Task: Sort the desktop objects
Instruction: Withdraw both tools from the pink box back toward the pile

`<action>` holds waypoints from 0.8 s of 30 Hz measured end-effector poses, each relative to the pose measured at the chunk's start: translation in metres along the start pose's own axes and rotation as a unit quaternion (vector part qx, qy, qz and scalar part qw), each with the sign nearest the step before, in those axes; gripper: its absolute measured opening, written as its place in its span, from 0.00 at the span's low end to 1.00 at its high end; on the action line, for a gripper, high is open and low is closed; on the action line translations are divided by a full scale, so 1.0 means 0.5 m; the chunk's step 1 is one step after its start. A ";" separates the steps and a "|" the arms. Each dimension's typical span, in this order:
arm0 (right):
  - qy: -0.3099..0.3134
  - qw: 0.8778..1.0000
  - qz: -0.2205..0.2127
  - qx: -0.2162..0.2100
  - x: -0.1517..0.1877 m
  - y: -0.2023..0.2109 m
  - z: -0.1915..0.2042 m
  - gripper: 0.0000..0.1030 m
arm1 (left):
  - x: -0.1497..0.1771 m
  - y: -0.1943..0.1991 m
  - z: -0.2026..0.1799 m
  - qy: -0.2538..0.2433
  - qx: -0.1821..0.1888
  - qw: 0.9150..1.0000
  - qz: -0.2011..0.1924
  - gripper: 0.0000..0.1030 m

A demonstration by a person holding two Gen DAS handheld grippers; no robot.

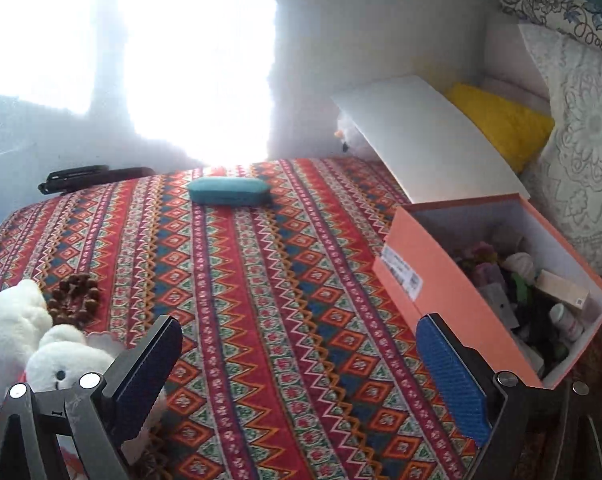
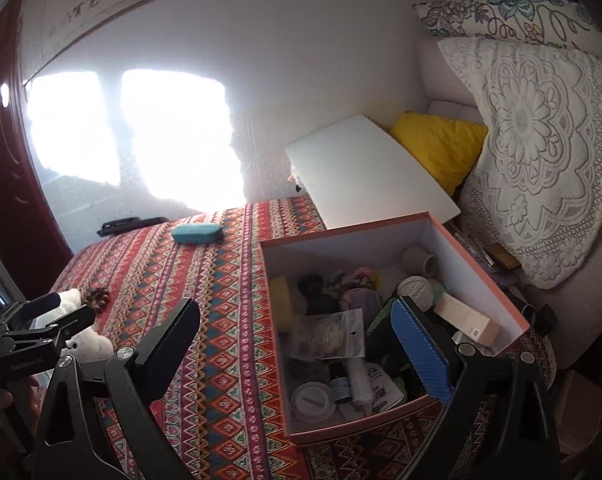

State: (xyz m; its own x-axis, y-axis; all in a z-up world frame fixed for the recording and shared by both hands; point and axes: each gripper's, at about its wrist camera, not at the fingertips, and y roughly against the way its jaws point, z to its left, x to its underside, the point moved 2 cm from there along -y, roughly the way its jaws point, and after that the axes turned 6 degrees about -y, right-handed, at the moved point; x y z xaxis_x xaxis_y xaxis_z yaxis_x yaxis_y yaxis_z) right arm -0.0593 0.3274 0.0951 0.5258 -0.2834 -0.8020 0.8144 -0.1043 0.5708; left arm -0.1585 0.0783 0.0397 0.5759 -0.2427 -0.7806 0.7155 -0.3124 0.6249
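The orange box sits at the right edge of the patterned cloth, its white lid hinged back toward the yellow cushion so the inside stays reachable from above. It is already crowded with small things: a dark dropper bottle, a clear bag, a pale carton, a grey cup. We read it as the place where the loose desktop objects are being collected.

What is left lies out on the cloth. A teal case rests near the far edge, well apart from the box; a string of brown beads lies at the near left, just beside a white plush toy. A black pen-like object lies beyond the cloth's far edge by the wall — we cannot tell what it is.

Our left gripper hangs over bare cloth with its jaws spread wide and nothing between them; the plush is just outside its left finger. Our right gripper is also spread wide and empty, hovering at the box's near left corner — one finger over the cloth, the other over the contents.

We judge the sort well along, with the plush and beads the nearest candidates for the left side.
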 end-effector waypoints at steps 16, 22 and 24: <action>0.059 0.990 0.068 -0.111 0.013 -0.193 0.280 0.95 | -0.051 -0.273 0.434 0.080 -0.038 0.978 0.189 0.87; 0.039 0.983 0.110 -0.141 0.040 -0.316 0.318 0.95 | 0.048 -0.492 0.513 0.087 -0.018 0.945 0.315 0.55; 0.034 0.982 0.119 -0.144 0.037 -0.362 0.329 0.95 | 0.069 -0.539 0.521 0.081 -0.027 0.941 0.328 0.54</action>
State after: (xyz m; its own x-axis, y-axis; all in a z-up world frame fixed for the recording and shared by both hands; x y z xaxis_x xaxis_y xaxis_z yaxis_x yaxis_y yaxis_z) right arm -0.2373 0.1842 0.0057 0.7165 -0.2011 -0.6679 0.6973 0.2338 0.6776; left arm -0.4348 -0.0851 -0.1574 0.9500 -0.2229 -0.2187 0.2017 -0.0963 0.9747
